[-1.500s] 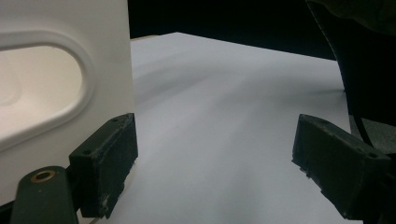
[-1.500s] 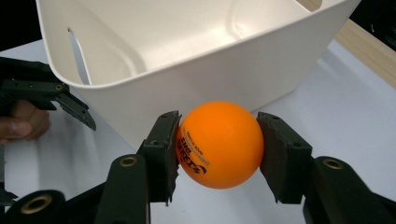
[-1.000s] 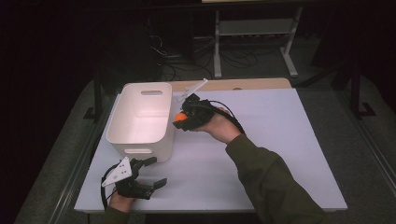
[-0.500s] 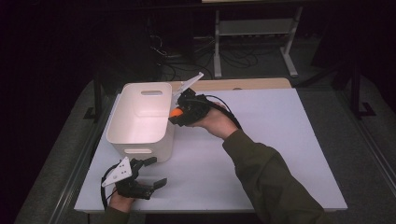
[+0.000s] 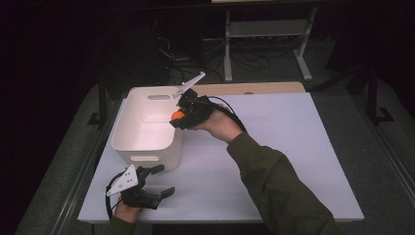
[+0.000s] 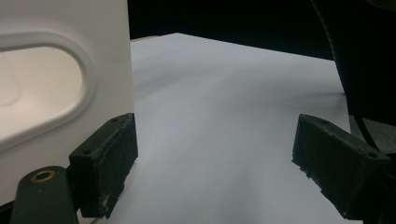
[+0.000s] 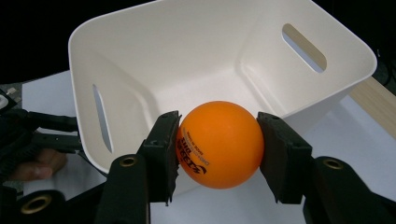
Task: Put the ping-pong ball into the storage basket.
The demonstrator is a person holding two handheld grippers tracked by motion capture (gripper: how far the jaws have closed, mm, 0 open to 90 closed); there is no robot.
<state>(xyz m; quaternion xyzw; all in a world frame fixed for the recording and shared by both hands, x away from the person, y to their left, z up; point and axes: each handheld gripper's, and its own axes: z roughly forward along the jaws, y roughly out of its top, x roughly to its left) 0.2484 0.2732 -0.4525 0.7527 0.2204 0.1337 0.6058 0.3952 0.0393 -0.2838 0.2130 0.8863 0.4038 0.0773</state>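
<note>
Carrying step, nearly at the drop: the right gripper (image 7: pixel 217 144) is clenched on the orange ball (image 7: pixel 218 143) at centre frame, at the white bin (image 5: pixel 147 127)'s near rim; next, ease it over the cavity and release; the left gripper (image 5: pixel 151 181) rests open, lower left

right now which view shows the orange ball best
The right gripper view: the orange ball sits large and sharp between the right gripper jaws, its dark print readable, the white bin just behind. In the high view it is a small orange spot at the bin's rim.
</note>
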